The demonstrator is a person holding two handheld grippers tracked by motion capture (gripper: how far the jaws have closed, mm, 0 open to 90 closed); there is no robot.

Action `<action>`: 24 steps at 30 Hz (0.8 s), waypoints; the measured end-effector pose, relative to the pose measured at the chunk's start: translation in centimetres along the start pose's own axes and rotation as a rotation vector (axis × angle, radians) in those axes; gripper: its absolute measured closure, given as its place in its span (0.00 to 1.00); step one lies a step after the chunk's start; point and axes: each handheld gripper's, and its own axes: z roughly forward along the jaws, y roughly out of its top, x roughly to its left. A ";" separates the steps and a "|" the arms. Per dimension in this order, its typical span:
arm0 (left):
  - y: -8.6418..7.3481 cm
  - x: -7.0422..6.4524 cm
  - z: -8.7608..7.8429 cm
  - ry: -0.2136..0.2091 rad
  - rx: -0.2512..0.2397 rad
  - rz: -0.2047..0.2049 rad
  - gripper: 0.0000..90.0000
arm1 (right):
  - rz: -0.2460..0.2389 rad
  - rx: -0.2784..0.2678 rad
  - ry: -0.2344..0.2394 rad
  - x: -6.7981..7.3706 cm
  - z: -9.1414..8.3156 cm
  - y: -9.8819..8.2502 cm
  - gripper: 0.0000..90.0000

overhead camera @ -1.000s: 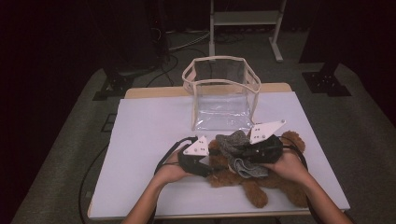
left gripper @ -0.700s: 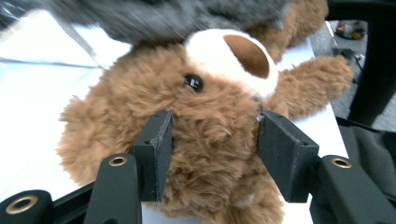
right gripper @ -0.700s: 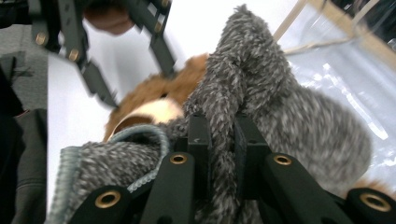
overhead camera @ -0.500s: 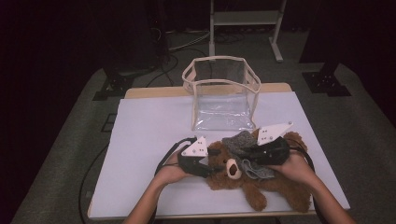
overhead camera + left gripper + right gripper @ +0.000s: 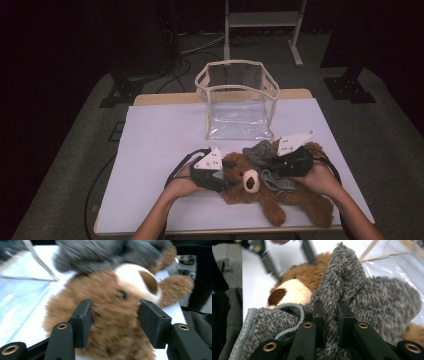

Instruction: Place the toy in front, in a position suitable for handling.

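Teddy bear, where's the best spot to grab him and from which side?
Probably the head of the teddy bear, coming level from his left as the left gripper does. He lies flat on the white table, and his head is round, soft and narrow enough to fit between those jaws. The right gripper pinches his grey garment, so the other side is busy.

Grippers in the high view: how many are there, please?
2: the left gripper is beside the teddy bear's head; the right gripper is shut on the grey cloth above the bear.
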 end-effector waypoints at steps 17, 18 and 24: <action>-0.4 -1.0 0.8 -0.071 0.019 0.001 0.50 | -0.067 -0.017 0.020 0.9 0.9 2.1 0.88; -0.4 -1.1 0.8 -0.073 0.018 0.001 0.50 | -0.063 -0.009 0.016 0.8 0.9 1.9 0.88; -0.2 -1.5 1.0 -0.077 0.027 0.019 0.50 | -0.026 0.012 -0.010 0.2 -0.5 0.2 0.88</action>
